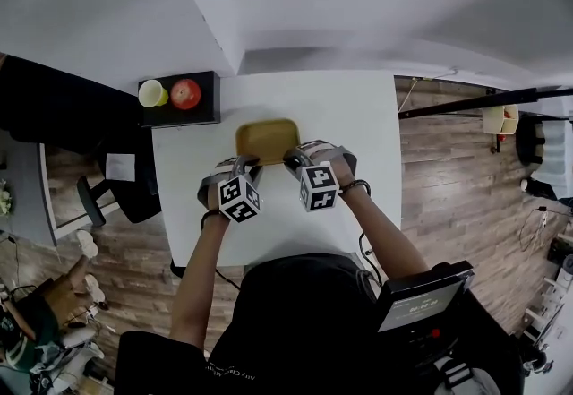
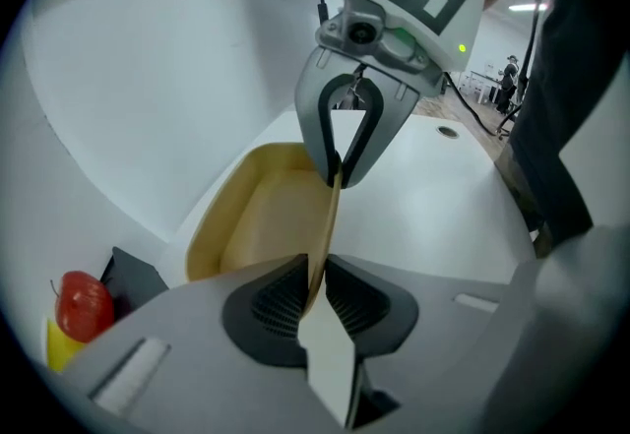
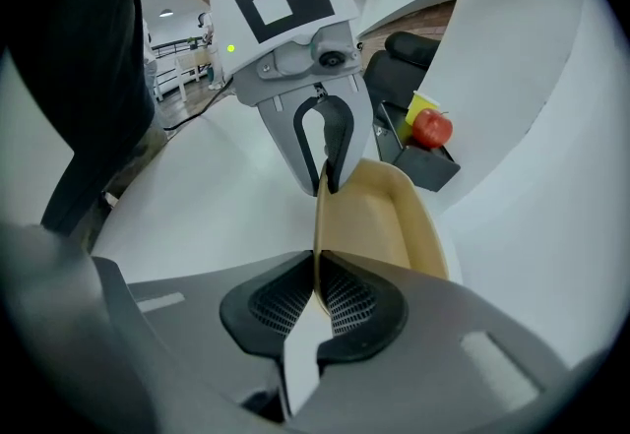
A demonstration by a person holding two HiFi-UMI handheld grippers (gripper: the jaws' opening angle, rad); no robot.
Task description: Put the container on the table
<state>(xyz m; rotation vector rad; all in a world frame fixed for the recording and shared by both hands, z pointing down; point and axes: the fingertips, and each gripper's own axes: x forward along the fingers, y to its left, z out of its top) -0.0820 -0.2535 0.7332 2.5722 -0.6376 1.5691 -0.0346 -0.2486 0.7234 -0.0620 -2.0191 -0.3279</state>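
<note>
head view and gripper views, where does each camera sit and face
Head view: on the person's head, facing steeply down at the table; both forearms, left gripper and right gripper show.
Left gripper view: on the left gripper, looking along its fingers, shut on the yellow container's rim, toward the right gripper.
Right gripper view: on the right gripper, looking back toward the left gripper.
Shared: all three show the container.

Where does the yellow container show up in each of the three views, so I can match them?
Head view: yellow container at centre, over the white table.
Left gripper view: container centre-left, rim pinched by the left gripper.
Right gripper view: container centre-right, rim pinched by the right gripper.
Shared landmark: red apple, upper left in head view, bottom left in left gripper view, upper right in right gripper view.
</note>
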